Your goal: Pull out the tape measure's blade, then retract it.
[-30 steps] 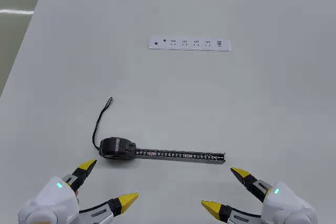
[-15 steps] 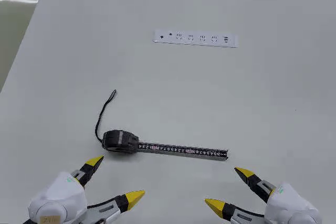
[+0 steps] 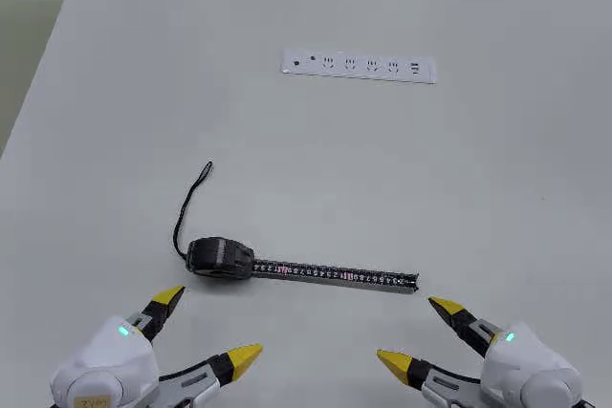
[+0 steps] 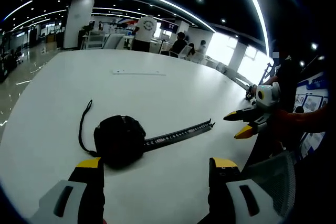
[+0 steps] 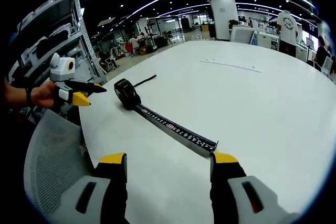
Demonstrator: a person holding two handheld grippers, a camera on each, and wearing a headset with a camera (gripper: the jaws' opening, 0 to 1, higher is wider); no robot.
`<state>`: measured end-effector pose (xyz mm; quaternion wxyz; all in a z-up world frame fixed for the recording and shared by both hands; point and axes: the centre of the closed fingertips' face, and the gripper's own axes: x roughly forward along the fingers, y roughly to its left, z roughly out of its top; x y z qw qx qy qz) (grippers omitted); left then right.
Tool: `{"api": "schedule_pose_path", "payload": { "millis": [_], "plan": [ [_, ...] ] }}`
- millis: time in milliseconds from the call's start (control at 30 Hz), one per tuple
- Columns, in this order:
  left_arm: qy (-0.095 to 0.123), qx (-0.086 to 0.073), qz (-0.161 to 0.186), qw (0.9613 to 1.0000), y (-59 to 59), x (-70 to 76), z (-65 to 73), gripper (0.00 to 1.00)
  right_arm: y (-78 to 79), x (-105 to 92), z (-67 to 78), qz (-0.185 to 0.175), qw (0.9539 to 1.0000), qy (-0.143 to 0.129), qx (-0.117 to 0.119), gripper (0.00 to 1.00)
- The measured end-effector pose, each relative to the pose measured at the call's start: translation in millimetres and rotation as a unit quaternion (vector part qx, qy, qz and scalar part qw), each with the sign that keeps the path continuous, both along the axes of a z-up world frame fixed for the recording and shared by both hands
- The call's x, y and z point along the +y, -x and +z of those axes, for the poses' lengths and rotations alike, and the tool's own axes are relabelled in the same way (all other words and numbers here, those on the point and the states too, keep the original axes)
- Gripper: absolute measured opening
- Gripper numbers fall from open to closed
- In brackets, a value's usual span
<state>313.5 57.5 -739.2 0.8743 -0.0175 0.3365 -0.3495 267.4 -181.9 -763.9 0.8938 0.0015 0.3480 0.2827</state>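
Note:
A black tape measure (image 3: 219, 258) lies on the white table (image 3: 402, 169), its blade (image 3: 335, 276) pulled out to the right and flat on the surface. A black wrist cord (image 3: 190, 203) trails up from the case. My left gripper (image 3: 206, 329) hovers open just in front of the case (image 4: 119, 139), yellow tips apart. My right gripper (image 3: 422, 336) is open too, close under the blade's end hook (image 3: 414, 282). From the right gripper view the blade (image 5: 173, 127) runs from the case (image 5: 126, 92) toward my jaws, with its hook (image 5: 212, 148) near the right tip.
A white power strip (image 3: 359, 66) lies flat further back on the table. The table's left edge (image 3: 43, 74) borders a greenish floor. Office desks and people stand far behind in the gripper views.
The head camera shifted a little. Both grippers stay open and have edged slightly nearer the tape measure, the right one toward the blade's end. The tape measure has not moved.

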Motion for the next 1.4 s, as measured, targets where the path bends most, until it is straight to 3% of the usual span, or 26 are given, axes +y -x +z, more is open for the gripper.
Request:
{"api": "schedule_pose_path", "payload": {
  "millis": [200,467,633,800,1033,1133,1267,1300,1400],
  "plan": [
    [0.001,0.011,0.055,0.9984,-18.5,13.2,-5.4,0.79,-15.1,-19.7,-16.1,0.019,0.9992,0.034,0.008,0.61],
    [0.001,0.015,0.071,0.9974,-36.6,5.0,-10.5,0.79,-37.0,-29.7,-33.0,0.059,0.9959,0.066,0.017,0.52],
    [-0.006,0.021,0.078,0.9967,-46.7,-1.7,-17.0,0.79,-43.3,-30.4,-44.0,0.115,0.9875,0.105,0.025,0.48],
    [-0.003,0.033,0.088,0.9956,-51.5,-5.5,-22.7,0.78,-48.6,-27.7,-52.4,0.179,0.9741,0.137,0.024,0.46],
    [-0.016,0.034,0.103,0.9939,-55.9,-3.8,-28.7,0.77,-53.7,-24.6,-57.0,0.241,0.9558,0.167,0.02,0.39],
    [-0.018,0.034,0.104,0.9938,-56.1,-3.6,-29.2,0.77,-53.8,-24.7,-57.5,0.245,0.9544,0.17,0.02,0.36],
    [-0.027,0.042,0.116,0.992,-59.3,-4.8,-36.9,0.74,-55.4,-20.6,-60.7,0.274,0.9437,0.184,0.015,0.33],
    [-0.035,0.043,0.137,0.989,-62.4,-3.9,-40.1,0.74,-54.4,-21.3,-61.1,0.28,0.9424,0.182,0.017,0.31],
    [-0.04,0.045,0.152,0.9866,-65.6,-5.3,-42.7,0.74,-48.8,-19.5,-61.2,0.288,0.9424,0.169,0.022,0.21]
  ]
}}
